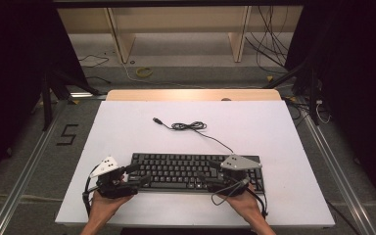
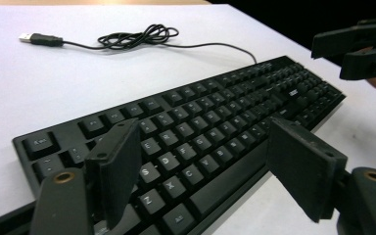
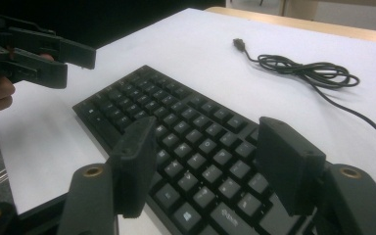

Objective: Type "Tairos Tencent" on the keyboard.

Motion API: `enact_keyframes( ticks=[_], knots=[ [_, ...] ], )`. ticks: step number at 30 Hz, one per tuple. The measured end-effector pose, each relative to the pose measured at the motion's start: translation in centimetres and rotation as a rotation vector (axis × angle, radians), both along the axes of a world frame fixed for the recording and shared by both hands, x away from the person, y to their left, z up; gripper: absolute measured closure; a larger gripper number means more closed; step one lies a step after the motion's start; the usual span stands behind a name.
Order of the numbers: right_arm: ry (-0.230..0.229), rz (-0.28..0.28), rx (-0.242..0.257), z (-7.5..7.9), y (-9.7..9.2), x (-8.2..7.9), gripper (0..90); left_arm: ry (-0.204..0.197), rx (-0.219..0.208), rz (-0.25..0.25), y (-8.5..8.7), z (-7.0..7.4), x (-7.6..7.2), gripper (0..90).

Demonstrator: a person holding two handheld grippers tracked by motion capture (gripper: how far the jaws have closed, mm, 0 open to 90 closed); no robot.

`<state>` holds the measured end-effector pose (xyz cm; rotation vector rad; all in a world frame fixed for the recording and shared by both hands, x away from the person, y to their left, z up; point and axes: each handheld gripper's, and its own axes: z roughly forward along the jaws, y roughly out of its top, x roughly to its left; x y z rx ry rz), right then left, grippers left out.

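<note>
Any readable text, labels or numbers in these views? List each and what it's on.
"5": black tape mark on the floor left of the table.
"S", "D", "C", "X", "Z", "E": key legends on the keyboard, left gripper view.
Other key legends, and the small white label at the keyboard's top right: too blurred to read.

A white table top (image 1: 127,127) with a pale wooden strip (image 1: 193,95) along its far edge carries a black keyboard (image 1: 176,169) near its front edge. Behind it lies the keyboard's cable (image 1: 190,126), partly coiled, ending in what looks like a USB plug (image 1: 156,119).
</note>
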<state>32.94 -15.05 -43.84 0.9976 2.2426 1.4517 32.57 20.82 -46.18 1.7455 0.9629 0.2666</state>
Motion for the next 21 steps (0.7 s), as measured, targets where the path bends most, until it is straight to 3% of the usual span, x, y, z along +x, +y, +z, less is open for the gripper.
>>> enact_keyframes(
  ticks=[9,10,21],
  knots=[
    [0.016,0.047,-0.029,0.3,2.0,1.3,45.7,0.022,0.021,0.027,0.4,-0.1,0.4,31.4],
    [0.024,0.058,-0.049,0.3,2.6,1.5,46.5,0.027,0.020,0.034,0.5,-0.2,0.4,32.5],
    [0.057,0.114,-0.080,-0.4,5.4,2.9,54.3,0.079,0.083,0.066,1.0,-0.5,0.9,43.1]
  ],
)
